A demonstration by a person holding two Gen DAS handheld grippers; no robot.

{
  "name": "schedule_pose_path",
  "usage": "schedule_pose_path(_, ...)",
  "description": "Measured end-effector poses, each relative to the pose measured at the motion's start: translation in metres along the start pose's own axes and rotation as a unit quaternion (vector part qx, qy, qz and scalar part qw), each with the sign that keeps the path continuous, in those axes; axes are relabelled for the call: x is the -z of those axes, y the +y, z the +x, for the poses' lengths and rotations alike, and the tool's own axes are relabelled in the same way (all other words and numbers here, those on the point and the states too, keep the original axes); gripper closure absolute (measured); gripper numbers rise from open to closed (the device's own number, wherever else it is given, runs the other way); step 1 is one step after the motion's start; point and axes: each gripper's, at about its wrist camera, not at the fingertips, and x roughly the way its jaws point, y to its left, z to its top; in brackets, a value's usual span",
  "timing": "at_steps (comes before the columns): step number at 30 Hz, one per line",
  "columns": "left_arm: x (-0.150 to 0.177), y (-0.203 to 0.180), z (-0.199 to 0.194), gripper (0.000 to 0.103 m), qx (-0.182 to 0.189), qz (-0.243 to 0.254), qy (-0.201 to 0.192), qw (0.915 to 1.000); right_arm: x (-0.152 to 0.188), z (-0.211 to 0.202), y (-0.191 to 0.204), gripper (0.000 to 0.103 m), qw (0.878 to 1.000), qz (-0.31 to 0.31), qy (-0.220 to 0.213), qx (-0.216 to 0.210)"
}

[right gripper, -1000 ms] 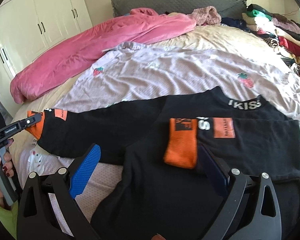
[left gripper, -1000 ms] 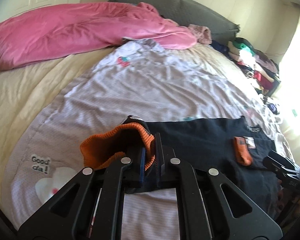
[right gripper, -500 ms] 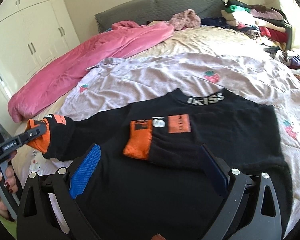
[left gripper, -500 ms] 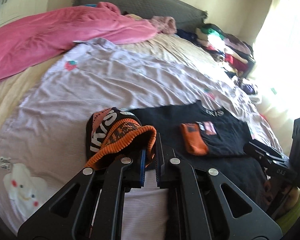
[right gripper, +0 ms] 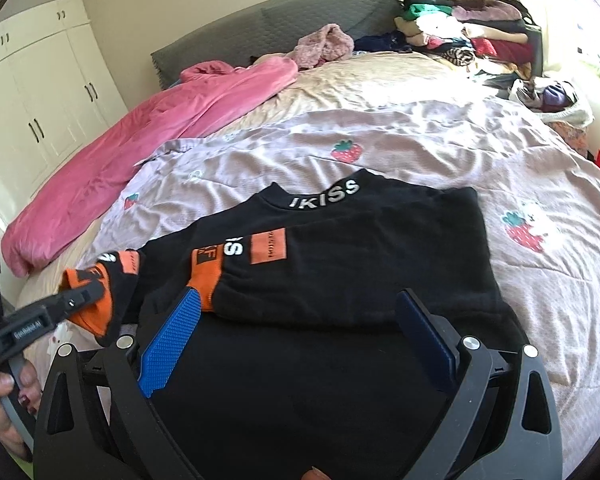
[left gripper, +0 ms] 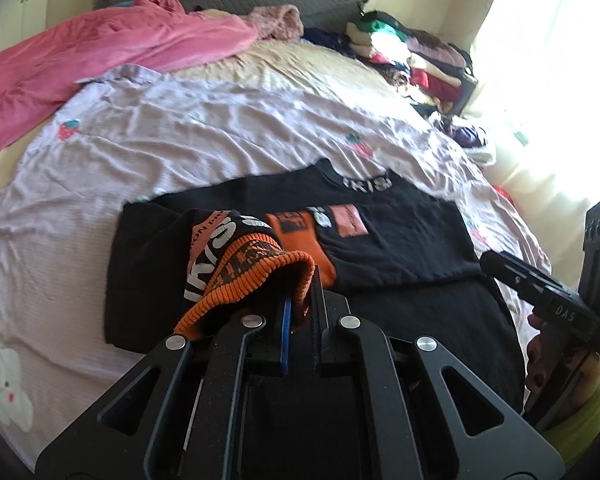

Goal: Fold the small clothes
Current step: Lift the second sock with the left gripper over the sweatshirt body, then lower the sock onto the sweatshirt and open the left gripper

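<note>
A black sweater (right gripper: 372,248) with an "IKISS" collar lies flat on the bed. One sleeve is folded across its chest, ending in an orange cuff (right gripper: 206,276). My left gripper (left gripper: 300,294) is shut on the other sleeve's orange cuff (left gripper: 248,280) and holds it bunched above the sweater's left half; in the right wrist view this gripper (right gripper: 94,290) comes in from the left. My right gripper (right gripper: 300,332) hovers open over the sweater's lower body with nothing between its fingers. It shows in the left wrist view (left gripper: 490,262) at the right, a hand below it.
The sweater rests on a lilac sheet (right gripper: 420,148) printed with strawberries. A pink duvet (right gripper: 160,120) lies along the far left, a grey headboard (right gripper: 260,28) behind it. A pile of clothes (right gripper: 460,24) fills the far right corner. White wardrobe doors (right gripper: 40,100) stand at the left.
My left gripper has carried the orange cuff rightward, from off the sweater's side to over its body, doubling the sleeve over. My right gripper stayed open while shifting sideways over the sweater.
</note>
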Motion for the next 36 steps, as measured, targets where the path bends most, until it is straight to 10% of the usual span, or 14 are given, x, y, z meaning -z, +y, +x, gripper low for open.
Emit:
schedule_pose_path(12, 0.025, -0.021, 0.031, 0.1, 0.026, 0.005, 0.046, 0.9986, 0.016, -0.002, -0.026, 0.006, 1.0, 0.018, 0.014, 0.011)
schedule_pose_path(21, 0.03, -0.03, 0.011, 0.075, 0.062, 0.015, 0.042, 0.9971, 0.021, 0.009, -0.016, 0.006, 0.999, 0.01, 0.032, 0.001)
schedule_pose_path(36, 0.021, 0.033, -0.018, 0.053, -0.027, -0.021, -0.001, 0.9994, 0.039, 0.037, 0.05, 0.006, 0.995, -0.039, 0.08, -0.047)
